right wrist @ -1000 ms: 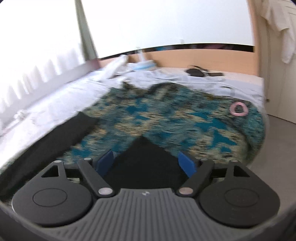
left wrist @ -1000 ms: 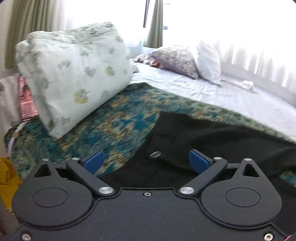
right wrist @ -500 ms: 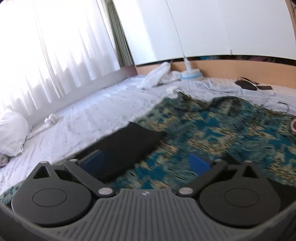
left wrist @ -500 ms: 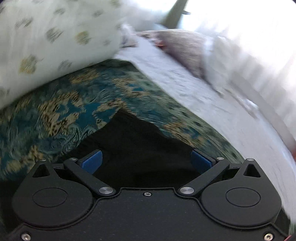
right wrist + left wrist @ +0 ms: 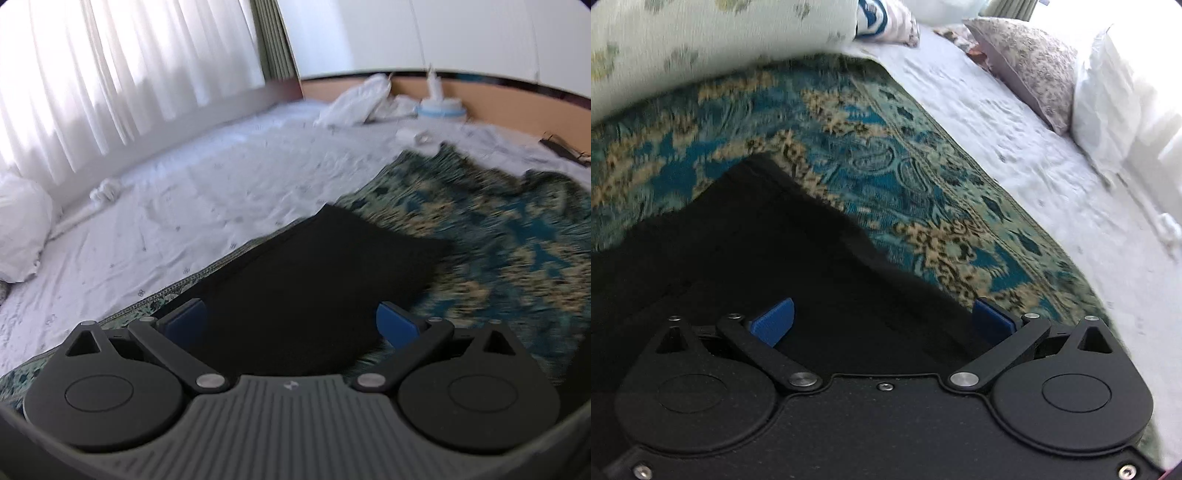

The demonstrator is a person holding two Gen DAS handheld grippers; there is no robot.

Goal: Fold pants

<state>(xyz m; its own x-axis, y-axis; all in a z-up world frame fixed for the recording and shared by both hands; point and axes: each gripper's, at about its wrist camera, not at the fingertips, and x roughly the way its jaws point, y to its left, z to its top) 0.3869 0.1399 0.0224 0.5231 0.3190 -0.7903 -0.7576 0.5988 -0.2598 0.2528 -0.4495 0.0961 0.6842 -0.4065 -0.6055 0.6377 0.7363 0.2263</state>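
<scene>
Black pants [image 5: 768,258] lie flat on a teal and gold patterned blanket [image 5: 871,155] on a bed. In the left wrist view my left gripper [image 5: 884,319] is open, low over the pants near one corner, with blue pads [image 5: 774,319] on both sides of the cloth. In the right wrist view a pant leg [image 5: 314,280] ends in a straight hem on the blanket [image 5: 517,251]. My right gripper [image 5: 291,326] is open over this leg, holding nothing.
A folded pale floral quilt [image 5: 701,44] stands close behind the pants on the left. Pillows [image 5: 1034,62] lie on the white sheet [image 5: 1071,184]. In the right wrist view, curtains [image 5: 110,74], crumpled white cloth [image 5: 362,103] and a wooden headboard [image 5: 498,99] border the bed.
Both grippers stayed open. The left one dropped closer to the pants' corner. The right one swung left, from the far blanket and the crotch point to directly over the pant leg.
</scene>
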